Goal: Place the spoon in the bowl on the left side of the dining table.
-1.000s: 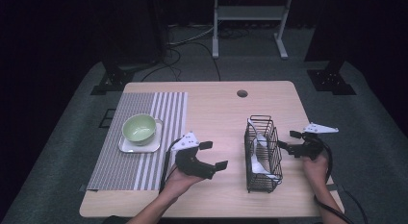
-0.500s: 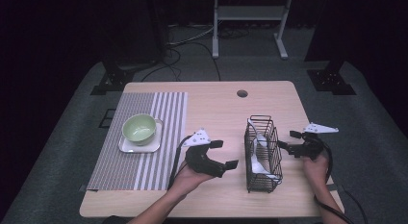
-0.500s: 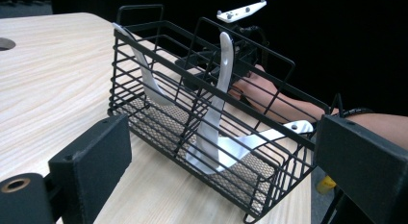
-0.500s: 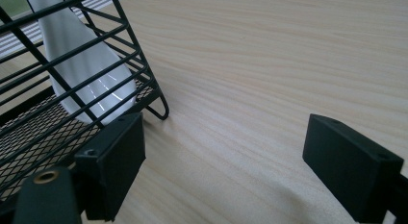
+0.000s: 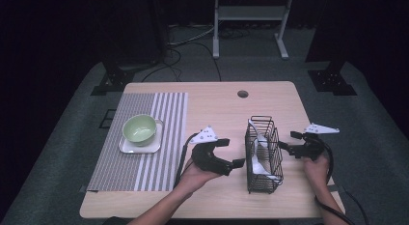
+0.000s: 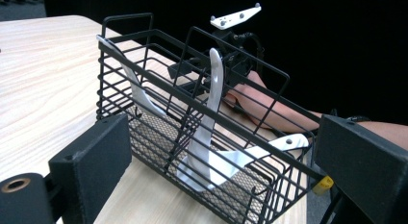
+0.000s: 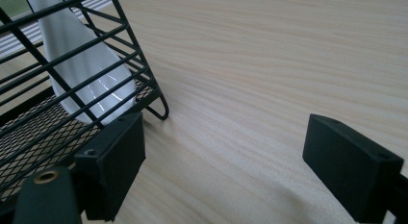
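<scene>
Now both tongs gape wide, holding nothing: the left tongs (image 5: 232, 153) just left of the wire basket (image 5: 263, 155) on the bench (image 5: 217, 104), the right tongs (image 5: 287, 140) beside its right wall; white spoons (image 6: 209, 118) lean inside.

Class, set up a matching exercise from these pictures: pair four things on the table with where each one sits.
Things:
1. green bowl
2. white spoons
3. striped mat
4. left hand-held gripper

Places:
A. inside the black wire basket
B. on the white plate
C. open, just left of the basket
D. on the table's left part

Pairs: 1-B, 2-A, 3-D, 4-C
</scene>
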